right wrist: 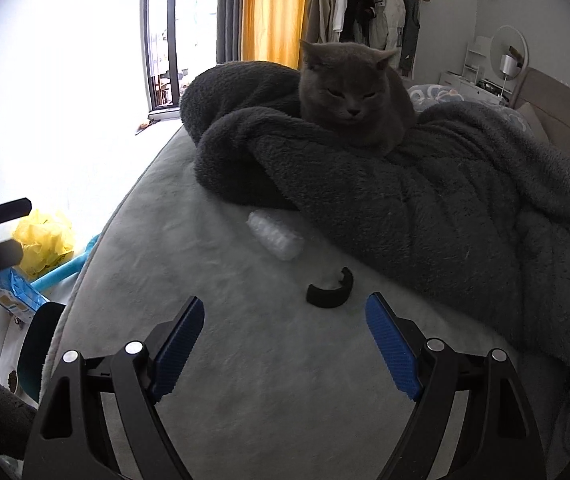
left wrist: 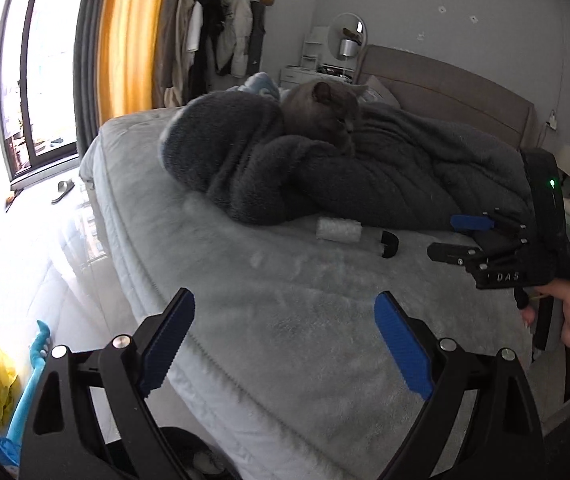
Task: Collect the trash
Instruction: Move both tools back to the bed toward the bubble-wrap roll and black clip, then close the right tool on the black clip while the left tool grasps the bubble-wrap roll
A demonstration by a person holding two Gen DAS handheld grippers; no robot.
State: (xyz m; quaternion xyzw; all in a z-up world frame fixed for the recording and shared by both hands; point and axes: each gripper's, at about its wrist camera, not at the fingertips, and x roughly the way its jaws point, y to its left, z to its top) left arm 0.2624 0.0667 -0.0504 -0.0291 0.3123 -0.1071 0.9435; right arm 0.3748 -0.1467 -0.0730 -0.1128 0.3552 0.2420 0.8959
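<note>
A pale grey plush bed cover (right wrist: 213,360) fills the middle of both views. On it, near frame centre, lie a crinkly clear plastic wad (right wrist: 275,238) and, just beside it, a curved black plastic piece (right wrist: 331,290), apart from the rumpled dark fleece blanket (right wrist: 425,200). A grey cat (right wrist: 351,92) sits on the blanket. The right gripper (right wrist: 285,348) hangs above the cover, its 2 ribbed blue pads (right wrist: 393,354) wide apart, empty. The left gripper (left wrist: 285,344) is likewise spread, gripping nothing.
</note>
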